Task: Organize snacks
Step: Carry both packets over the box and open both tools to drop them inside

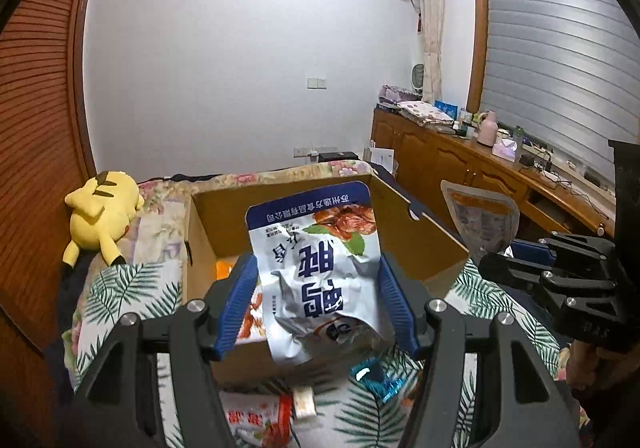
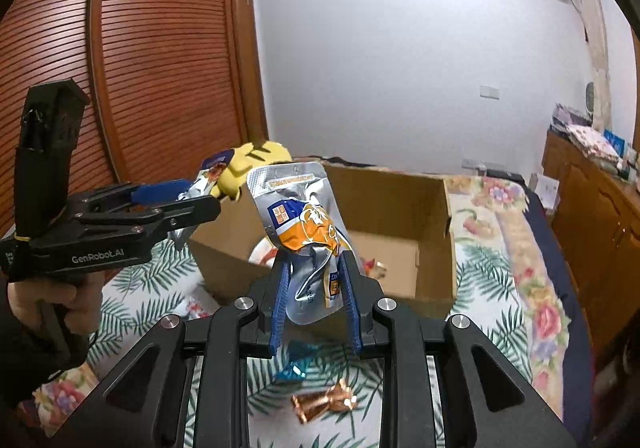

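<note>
My left gripper [image 1: 318,268] is shut on a blue and white snack bag [image 1: 320,264] and holds it upright over the near edge of an open cardboard box [image 1: 280,203] on the bed. My right gripper [image 2: 314,262] is shut on a silver and orange snack pouch [image 2: 304,224], held above the box's [image 2: 400,199] near wall. The right gripper and its pouch [image 1: 482,215] show at the right of the left wrist view. The left gripper [image 2: 192,199] and its bag [image 2: 212,171] show at the left of the right wrist view. Some snacks lie inside the box.
A yellow plush toy [image 1: 100,215] lies left of the box. On the leaf-print bedspread [image 2: 160,276] in front of the box lie a blue candy [image 2: 298,362], a copper-foil candy [image 2: 324,402] and a red and white packet [image 1: 256,418]. A wooden cabinet [image 1: 460,163] stands at the right.
</note>
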`<move>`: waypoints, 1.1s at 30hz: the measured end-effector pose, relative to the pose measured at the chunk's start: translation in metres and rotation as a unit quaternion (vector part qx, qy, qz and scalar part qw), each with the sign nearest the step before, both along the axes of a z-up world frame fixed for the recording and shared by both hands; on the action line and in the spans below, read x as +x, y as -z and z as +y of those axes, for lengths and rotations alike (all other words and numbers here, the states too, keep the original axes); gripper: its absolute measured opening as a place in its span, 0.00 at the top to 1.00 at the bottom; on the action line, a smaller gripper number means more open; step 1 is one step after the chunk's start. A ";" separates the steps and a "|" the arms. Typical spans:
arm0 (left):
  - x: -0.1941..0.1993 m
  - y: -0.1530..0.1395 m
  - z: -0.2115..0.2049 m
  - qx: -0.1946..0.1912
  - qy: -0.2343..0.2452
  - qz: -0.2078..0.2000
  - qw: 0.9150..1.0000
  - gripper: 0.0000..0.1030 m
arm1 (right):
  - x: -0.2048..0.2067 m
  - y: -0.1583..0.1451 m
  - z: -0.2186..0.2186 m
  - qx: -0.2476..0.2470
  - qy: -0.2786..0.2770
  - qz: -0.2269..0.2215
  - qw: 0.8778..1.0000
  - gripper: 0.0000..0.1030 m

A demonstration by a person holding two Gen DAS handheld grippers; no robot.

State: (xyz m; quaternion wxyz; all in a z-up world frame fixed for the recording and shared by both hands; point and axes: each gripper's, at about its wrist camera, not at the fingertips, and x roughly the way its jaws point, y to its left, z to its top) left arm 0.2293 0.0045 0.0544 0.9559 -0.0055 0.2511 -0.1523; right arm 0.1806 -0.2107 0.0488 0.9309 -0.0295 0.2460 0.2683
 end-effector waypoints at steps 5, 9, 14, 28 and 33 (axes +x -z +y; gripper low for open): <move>0.021 0.001 0.002 0.003 0.000 -0.002 1.000 0.41 | 0.019 -0.002 0.009 -0.008 -0.008 -0.004 1.000 0.78; 0.043 0.005 0.008 -0.001 0.001 0.008 1.000 0.41 | 0.034 -0.001 0.015 -0.012 -0.012 -0.006 1.000 0.78; 0.071 0.017 0.013 -0.003 0.004 0.036 0.999 0.40 | 0.053 0.003 0.018 -0.016 -0.015 -0.003 1.000 0.78; 0.102 0.057 -0.014 0.027 0.024 0.105 0.994 0.40 | 0.091 0.035 0.026 -0.018 -0.018 0.041 0.999 0.78; 0.108 0.065 -0.022 0.036 0.024 0.125 0.991 0.39 | 0.101 0.046 0.026 -0.004 -0.025 0.072 0.997 0.78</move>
